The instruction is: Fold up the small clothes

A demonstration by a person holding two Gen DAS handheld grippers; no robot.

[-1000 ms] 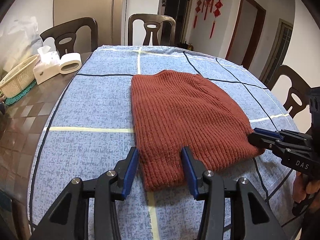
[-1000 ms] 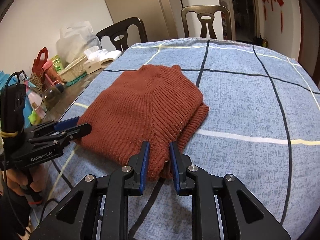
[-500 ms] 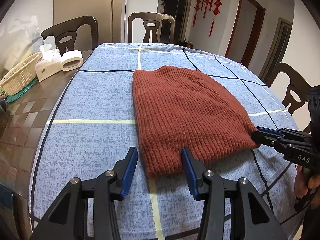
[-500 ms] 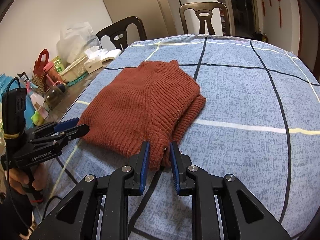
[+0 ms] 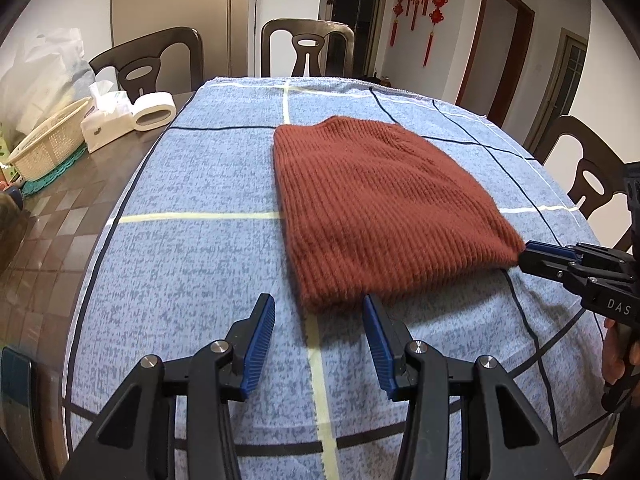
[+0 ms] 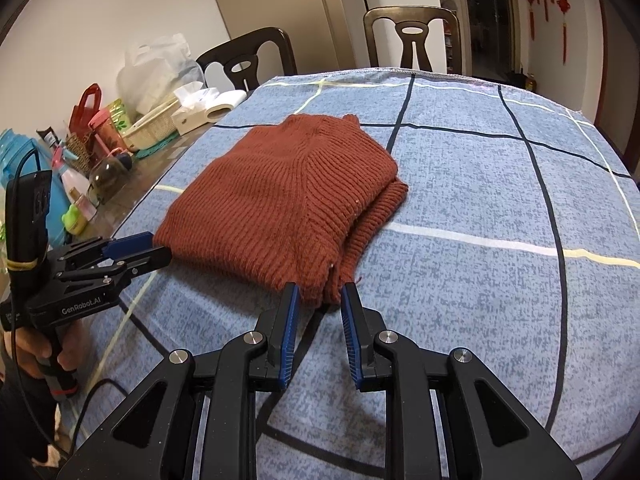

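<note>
A folded rust-red knit sweater [image 5: 380, 208] lies flat on the blue checked tablecloth [image 5: 192, 240]; it also shows in the right wrist view [image 6: 288, 204]. My left gripper [image 5: 318, 312] is open and empty, its fingertips just short of the sweater's near edge. My right gripper [image 6: 318, 294] is open, its tips at the sweater's near corner without clamping it. The right gripper shows at the right of the left wrist view [image 5: 532, 254], and the left gripper shows at the left of the right wrist view [image 6: 140, 246].
A wicker basket [image 5: 44, 144], tissue box [image 5: 106, 120] and paper roll [image 5: 154, 110] sit on the bare table at the left. Bottles and bags [image 6: 92, 148] crowd that side. Dark chairs [image 5: 308, 46] stand around the table.
Both grippers have drawn back toward me off the sweater. The left fingers no longer straddle its edge, and the right jaws have opened wider, letting go of the corner.
</note>
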